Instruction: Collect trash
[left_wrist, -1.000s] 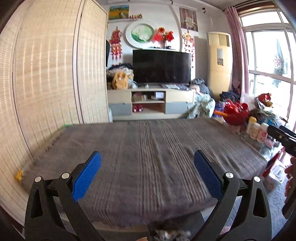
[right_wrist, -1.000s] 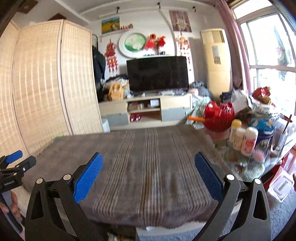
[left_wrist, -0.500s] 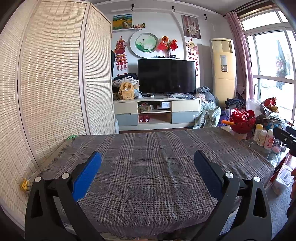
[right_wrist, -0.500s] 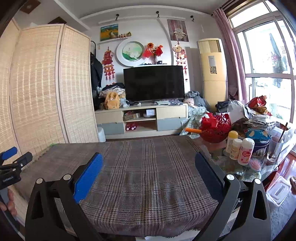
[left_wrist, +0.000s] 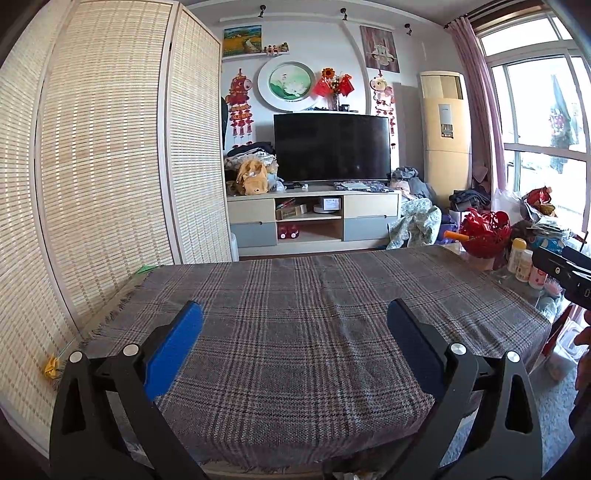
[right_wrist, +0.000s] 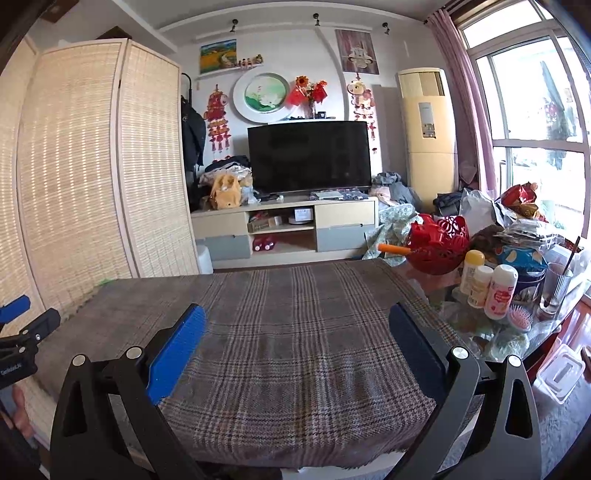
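Observation:
My left gripper is open and empty, held over the near part of a table covered with a grey plaid cloth. My right gripper is open and empty over the same cloth. No trash shows on the cloth. A small yellow scrap lies by the bamboo screen at the table's left edge. The right gripper shows at the right edge of the left wrist view; the left gripper shows at the left edge of the right wrist view.
A bamboo folding screen stands along the left. A red basket, bottles, a glass and bags crowd a glass table at the right. A TV stand is beyond. A clear plastic box sits on the floor.
Both grippers have tilted up and drawn back slightly, so the table sits lower and farther in view and more of the room's ceiling shows. Jaws stay open.

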